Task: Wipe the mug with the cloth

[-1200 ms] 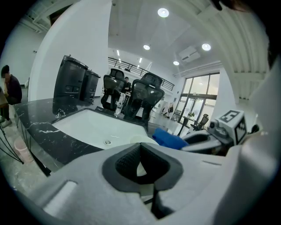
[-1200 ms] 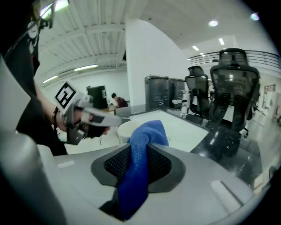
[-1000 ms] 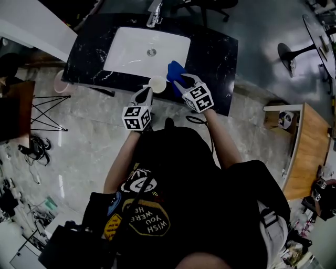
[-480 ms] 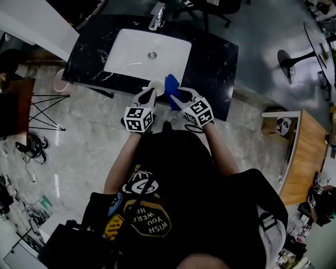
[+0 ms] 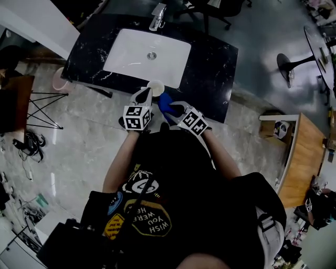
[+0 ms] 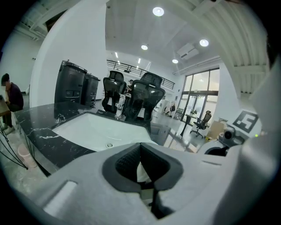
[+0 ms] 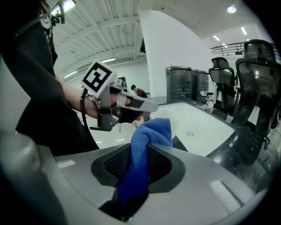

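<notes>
One pale mug [image 5: 156, 86], mouth up, clamped at its near side in the left gripper [image 5: 147, 95]. Hangs at the front edge of the dark marbled surface [image 5: 212, 58], just in front of the one white sink [image 5: 131, 52]. In the left gripper view, only a white sliver of it between pads drawn nearly together.

One blue cloth [image 5: 165, 101], bunched and pinched in the right gripper [image 5: 175, 108], jaws narrow around the folds. Sits just right of the mug and a little nearer the person [image 5: 173, 173]; contact between the two not clear. In the right gripper view, rises out of the jaws as one thick fold, with the left gripper beyond it on the left.

Two grippers in all, one marker cube [image 5: 137, 116] on each, held close together ahead of the person's chest.

Further out on the surface: one drain [image 5: 151, 55] in the middle of the sink and one tap [image 5: 157, 14] at its far rim.

On the pale floor [image 5: 89, 136] left of the surface: one pink bin [image 5: 59, 81] and one wire-legged stand [image 5: 42, 110].

Beyond the surface in the left gripper view: two black office chairs [image 6: 147, 94], two tall dark cabinets [image 6: 70, 85], and a second person [image 6: 13, 100] at the far left edge.

At the right of the head view: one wooden-topped desk [image 5: 307, 147] and one round black pedestal base [image 5: 287, 52].
</notes>
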Available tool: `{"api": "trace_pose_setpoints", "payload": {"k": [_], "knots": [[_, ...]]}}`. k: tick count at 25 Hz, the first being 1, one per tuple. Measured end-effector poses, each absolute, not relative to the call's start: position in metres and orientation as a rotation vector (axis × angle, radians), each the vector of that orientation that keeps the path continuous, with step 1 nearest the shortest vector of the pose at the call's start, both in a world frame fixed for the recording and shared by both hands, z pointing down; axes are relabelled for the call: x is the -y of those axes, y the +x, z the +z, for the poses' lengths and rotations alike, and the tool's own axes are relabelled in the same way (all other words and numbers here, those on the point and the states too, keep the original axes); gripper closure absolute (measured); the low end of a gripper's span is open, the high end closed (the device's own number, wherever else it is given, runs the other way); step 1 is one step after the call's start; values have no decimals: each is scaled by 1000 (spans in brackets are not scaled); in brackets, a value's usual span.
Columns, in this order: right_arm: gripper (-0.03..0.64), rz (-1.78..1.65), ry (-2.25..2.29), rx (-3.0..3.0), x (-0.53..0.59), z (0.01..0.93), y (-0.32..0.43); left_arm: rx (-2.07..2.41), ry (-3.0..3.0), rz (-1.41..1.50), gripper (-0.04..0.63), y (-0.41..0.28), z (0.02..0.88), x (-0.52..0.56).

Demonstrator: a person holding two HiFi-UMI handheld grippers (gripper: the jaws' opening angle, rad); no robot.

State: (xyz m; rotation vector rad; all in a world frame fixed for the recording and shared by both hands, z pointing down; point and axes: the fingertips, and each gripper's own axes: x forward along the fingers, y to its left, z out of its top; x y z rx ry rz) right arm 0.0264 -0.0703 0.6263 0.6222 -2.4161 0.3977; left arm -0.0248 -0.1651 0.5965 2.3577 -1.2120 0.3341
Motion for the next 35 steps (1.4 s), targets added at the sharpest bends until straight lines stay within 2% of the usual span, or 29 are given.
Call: {"api": "trace_pose_setpoints", "payload": {"k": [7,16,22,30,35], "knots": [[508,429,1016,2372,155,601,72,1267,2301,334,592,-43,601,166],[508,534,690,2430,93,617,20,1253,2354,382,592,-36,605,163],[508,592,1142,2398,171,590,76,1252,2369,390,592,-38,605,159],[508,564,699,2476,92,608,7,1233,2366,423,592,-34,611,157],[508,654,1029,2599,148,555,56,1239,2368,413,592,-33,610,159]]}}
